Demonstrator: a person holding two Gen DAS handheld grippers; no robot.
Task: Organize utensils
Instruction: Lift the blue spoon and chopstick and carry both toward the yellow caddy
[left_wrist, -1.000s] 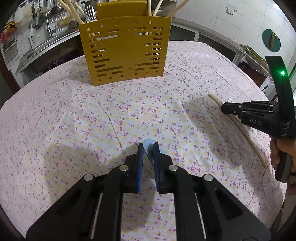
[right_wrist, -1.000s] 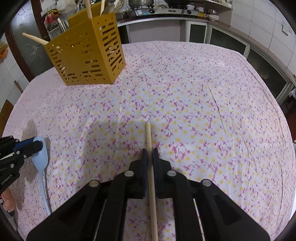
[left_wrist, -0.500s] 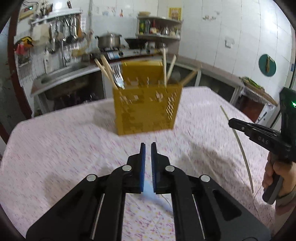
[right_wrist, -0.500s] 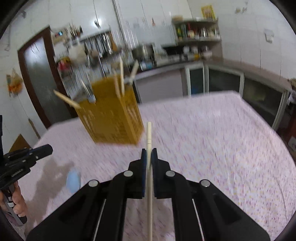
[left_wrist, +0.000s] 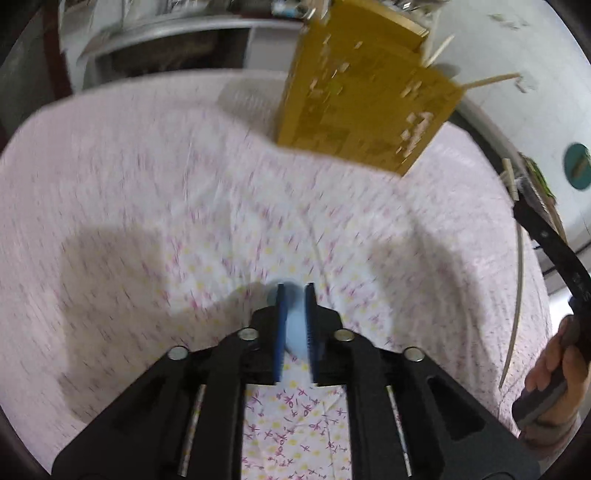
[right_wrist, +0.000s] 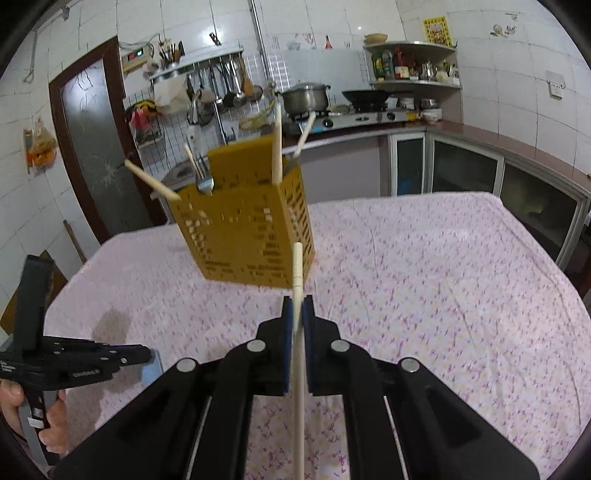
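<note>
Right gripper (right_wrist: 297, 310) is pinching a long wooden chopstick (right_wrist: 297, 280) between its jaws, tip pointing at the yellow utensil holder (right_wrist: 243, 229) that's sitting on the floral-cloth counter (right_wrist: 424, 266). Left gripper (left_wrist: 294, 314) is clamping a light blue spatula (left_wrist: 295, 325), jaws pressed on it, up over the cloth. The holder's already carrying chopsticks and a fork (right_wrist: 204, 181)

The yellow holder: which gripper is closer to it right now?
Probably the right. The right gripper, clamping a chopstick, sits just in front of the holder. The left gripper, gripping a blue spoon, hangs back with open tablecloth before it.
</note>
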